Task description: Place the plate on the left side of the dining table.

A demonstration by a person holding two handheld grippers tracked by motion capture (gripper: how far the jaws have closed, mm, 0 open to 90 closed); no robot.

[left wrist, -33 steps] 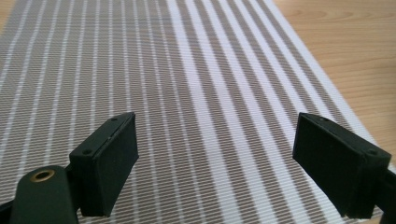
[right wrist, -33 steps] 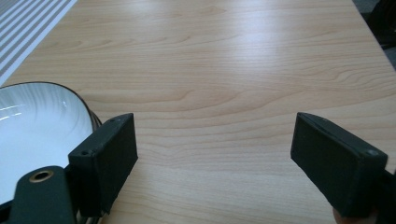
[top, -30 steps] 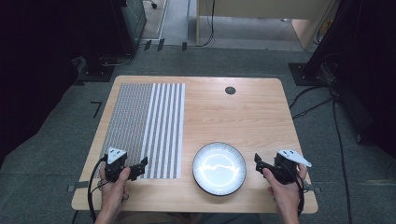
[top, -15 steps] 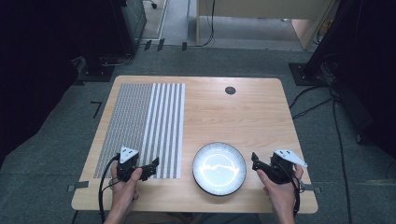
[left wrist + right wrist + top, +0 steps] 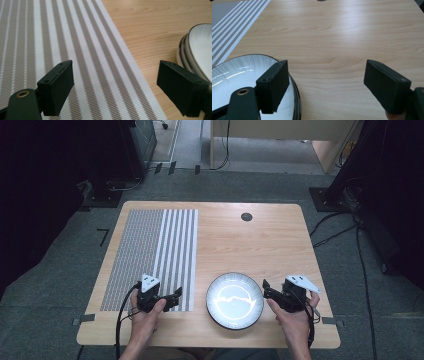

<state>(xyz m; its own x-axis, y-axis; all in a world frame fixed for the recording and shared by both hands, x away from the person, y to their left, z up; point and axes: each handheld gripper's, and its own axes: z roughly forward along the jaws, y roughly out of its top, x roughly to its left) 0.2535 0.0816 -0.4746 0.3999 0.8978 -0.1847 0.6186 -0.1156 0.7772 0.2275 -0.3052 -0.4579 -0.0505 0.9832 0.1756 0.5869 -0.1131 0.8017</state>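
High view: my left gripper [image 5: 176,296] hovers with its jaws spread over the near right edge of the striped mat [image 5: 150,255], nothing between them. My right gripper [image 5: 266,290] sits just beside the right rim of the plate [image 5: 235,300], jaws apart and lately narrowing, gripping nothing. The plate lies on the counter [image 5: 260,240] near its front edge, between my two hands.
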